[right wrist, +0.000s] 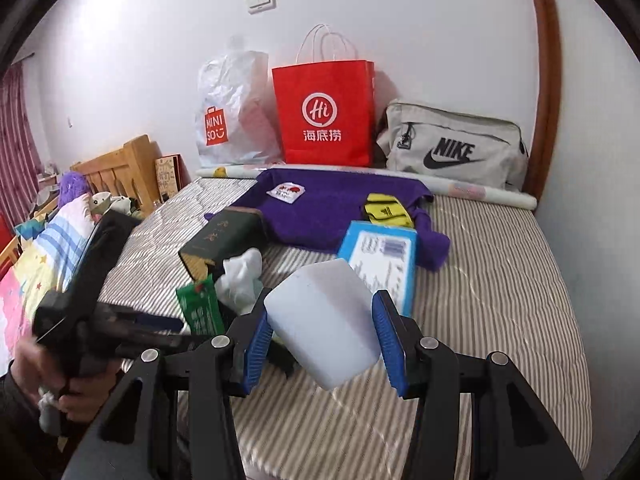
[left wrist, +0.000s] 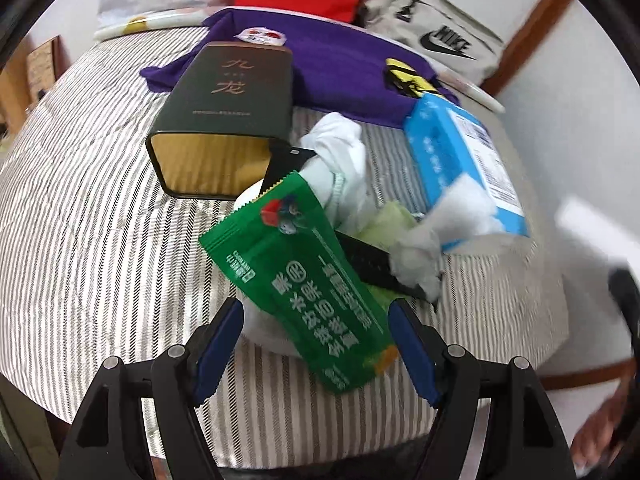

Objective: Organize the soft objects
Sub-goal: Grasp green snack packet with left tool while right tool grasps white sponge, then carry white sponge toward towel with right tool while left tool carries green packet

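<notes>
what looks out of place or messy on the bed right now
The dark green tin lies tipped on its side with its open gold mouth facing out. Beside it a white cloth, a green sachet and a black object are heaped together. The right tongs hold a white sponge block.

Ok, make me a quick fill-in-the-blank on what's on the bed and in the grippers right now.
1. The right gripper holds a ____ foam block.
2. The sachet between the left gripper fingers is ____.
3. The dark tin lies on its side, partly on a ____ cloth.
4. The grey bag against the wall reads ____.

Missing words: white; green; purple; NIKE
</notes>
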Action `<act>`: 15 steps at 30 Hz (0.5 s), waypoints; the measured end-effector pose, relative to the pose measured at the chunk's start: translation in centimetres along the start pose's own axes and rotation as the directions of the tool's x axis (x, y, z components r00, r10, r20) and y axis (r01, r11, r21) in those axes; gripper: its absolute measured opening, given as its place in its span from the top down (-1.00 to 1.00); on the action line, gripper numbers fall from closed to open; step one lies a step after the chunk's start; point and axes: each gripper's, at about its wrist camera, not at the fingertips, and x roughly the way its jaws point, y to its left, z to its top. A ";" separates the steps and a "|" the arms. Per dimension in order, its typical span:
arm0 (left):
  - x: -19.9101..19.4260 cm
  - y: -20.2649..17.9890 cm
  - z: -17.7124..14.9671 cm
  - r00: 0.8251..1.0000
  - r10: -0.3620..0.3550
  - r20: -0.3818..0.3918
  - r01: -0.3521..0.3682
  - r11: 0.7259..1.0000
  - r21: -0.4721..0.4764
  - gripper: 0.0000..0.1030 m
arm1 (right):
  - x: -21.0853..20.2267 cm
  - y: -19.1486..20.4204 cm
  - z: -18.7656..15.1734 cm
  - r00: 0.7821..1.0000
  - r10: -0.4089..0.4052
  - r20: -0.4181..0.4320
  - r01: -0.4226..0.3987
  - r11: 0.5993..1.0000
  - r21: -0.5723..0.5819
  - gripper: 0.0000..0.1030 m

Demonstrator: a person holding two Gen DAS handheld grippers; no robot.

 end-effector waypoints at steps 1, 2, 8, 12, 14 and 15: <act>0.4 0.1 0.1 1.000 -0.001 -0.012 0.001 1.000 -0.020 -0.42 | -0.1 -0.1 -0.6 1.000 0.004 -0.005 -0.004 1.000 0.001 0.05; 0.7 0.1 0.2 1.000 -0.007 -0.022 0.006 0.999 -0.046 -0.39 | -0.2 -0.3 -1.3 1.000 0.007 -0.014 -0.007 1.000 0.001 0.05; 1.0 -0.5 0.4 0.999 0.029 0.020 -0.028 0.998 -0.061 -0.12 | 0.7 -1.5 -4.5 0.997 0.025 -0.070 -0.024 1.000 0.015 0.05; 0.7 -0.7 0.2 0.999 0.032 0.032 -0.032 0.999 -0.017 0.16 | 1.7 -2.5 -6.2 0.996 0.033 -0.082 -0.028 0.998 0.052 0.05; 0.2 -0.5 0.2 0.999 0.039 0.035 -0.039 0.999 -0.007 0.31 | 2.0 -2.6 -6.6 0.996 0.026 -0.082 -0.022 0.998 0.054 0.05; -0.1 -0.2 0.2 0.998 0.052 0.037 -0.052 0.999 -0.001 0.32 | 2.1 -2.7 -6.8 0.996 0.033 -0.080 -0.028 0.998 0.058 0.05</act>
